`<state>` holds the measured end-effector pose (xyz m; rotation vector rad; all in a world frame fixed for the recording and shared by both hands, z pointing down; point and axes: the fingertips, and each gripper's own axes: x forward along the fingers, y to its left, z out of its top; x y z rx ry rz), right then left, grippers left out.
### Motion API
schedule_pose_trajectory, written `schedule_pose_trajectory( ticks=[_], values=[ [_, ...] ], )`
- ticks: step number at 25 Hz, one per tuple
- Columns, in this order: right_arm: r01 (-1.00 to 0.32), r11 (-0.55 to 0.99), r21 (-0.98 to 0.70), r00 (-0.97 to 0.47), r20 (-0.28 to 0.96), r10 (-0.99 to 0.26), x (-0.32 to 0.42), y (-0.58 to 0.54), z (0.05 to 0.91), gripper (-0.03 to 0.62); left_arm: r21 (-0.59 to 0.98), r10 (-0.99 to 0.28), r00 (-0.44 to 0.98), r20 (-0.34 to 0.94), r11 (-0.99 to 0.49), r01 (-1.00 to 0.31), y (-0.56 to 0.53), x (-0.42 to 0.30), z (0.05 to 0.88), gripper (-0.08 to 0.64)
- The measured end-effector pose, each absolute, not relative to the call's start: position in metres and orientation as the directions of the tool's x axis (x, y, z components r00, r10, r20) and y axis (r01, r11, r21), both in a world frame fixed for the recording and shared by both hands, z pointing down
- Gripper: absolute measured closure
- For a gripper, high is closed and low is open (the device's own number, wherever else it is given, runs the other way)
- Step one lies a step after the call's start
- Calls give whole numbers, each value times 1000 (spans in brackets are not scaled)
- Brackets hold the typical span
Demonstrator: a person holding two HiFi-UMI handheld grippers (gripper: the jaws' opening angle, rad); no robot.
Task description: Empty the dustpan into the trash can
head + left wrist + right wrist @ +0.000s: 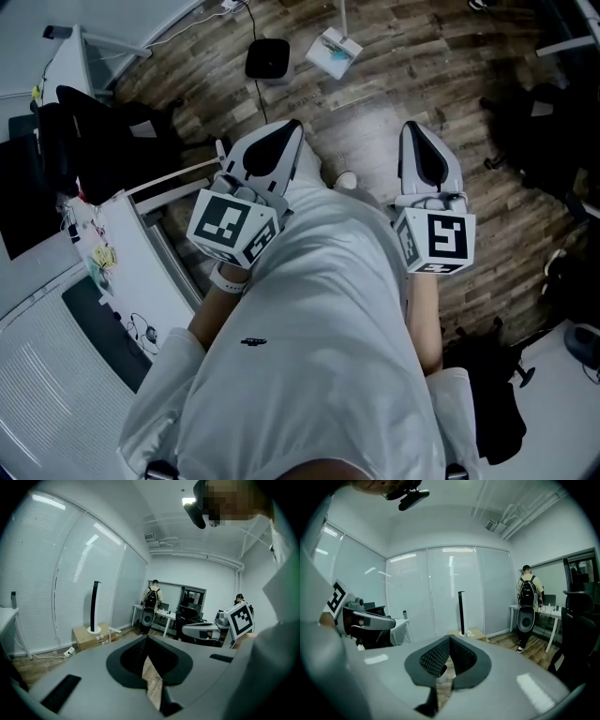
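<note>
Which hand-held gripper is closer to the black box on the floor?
The left hand-held gripper: the black box lies just ahead of its tip, while the right hand-held gripper sits farther off to the side.

nothing legible — no text, brand or number can be read anywhere.

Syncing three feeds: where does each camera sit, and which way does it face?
Head view: on the person's head, facing steeply down at the wooden floor; shirt, left gripper and right gripper show.
Left gripper view: rides that gripper, looks along its shut jaws across the room; right gripper shows.
Right gripper view: likewise; left gripper shows.
Both gripper views share the backpack wearer.
</note>
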<state>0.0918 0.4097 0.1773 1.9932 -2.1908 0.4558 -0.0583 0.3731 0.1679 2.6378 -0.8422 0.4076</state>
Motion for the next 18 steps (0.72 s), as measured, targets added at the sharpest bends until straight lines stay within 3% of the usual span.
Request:
schedule_pose_trajectory(
  ticks=[10, 18],
  values=[
    [-990, 32, -136, -74, 317, -945, 110, 393, 181, 580, 244, -478, 795, 373, -777, -581, 347, -44, 175, 552],
    [-987, 43, -152, -95, 354, -930, 133, 316, 193, 580, 284, -456, 797, 396, -765, -578, 266, -14, 196, 554]
  ],
)
